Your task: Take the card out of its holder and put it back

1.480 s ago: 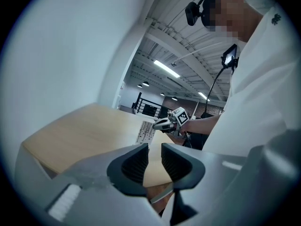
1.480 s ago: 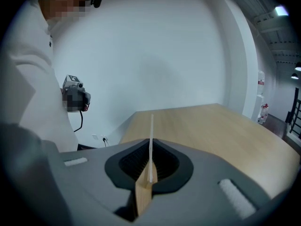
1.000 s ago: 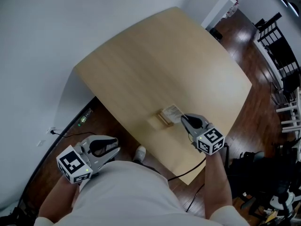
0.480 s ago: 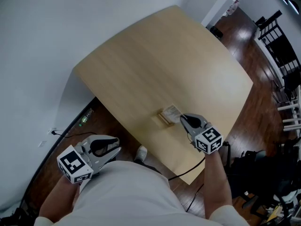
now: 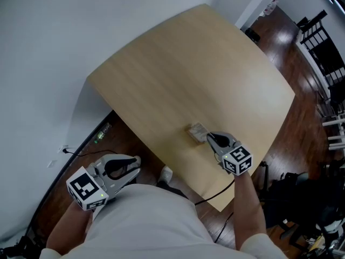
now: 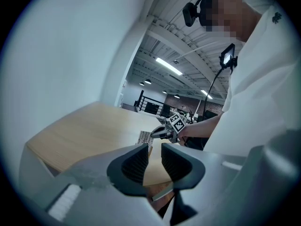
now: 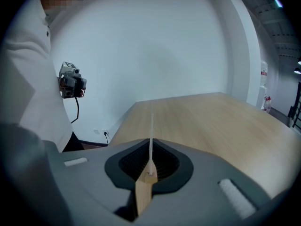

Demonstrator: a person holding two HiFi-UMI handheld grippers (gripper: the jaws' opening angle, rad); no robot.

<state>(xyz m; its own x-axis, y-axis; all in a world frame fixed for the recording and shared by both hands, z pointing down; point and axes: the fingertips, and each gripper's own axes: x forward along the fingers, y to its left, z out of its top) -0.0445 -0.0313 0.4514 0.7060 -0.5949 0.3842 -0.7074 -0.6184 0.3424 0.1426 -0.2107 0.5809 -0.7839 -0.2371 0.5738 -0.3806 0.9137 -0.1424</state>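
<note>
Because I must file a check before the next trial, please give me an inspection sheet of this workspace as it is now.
Surface: light wooden table, no marks seen.
Job's things: the white card stands on edge, its lower end at the wooden holder; whether it is fully seated cannot be told.
Clutter: nothing seen.
Grippers: right tool is shut on the card; left tool is open and empty, held off the table near the person's body.
Cables: black cable on the floor under the table's near edge; another cable by the wall.
Surroundings: white wall, dark wooden floor, black furniture.
</note>
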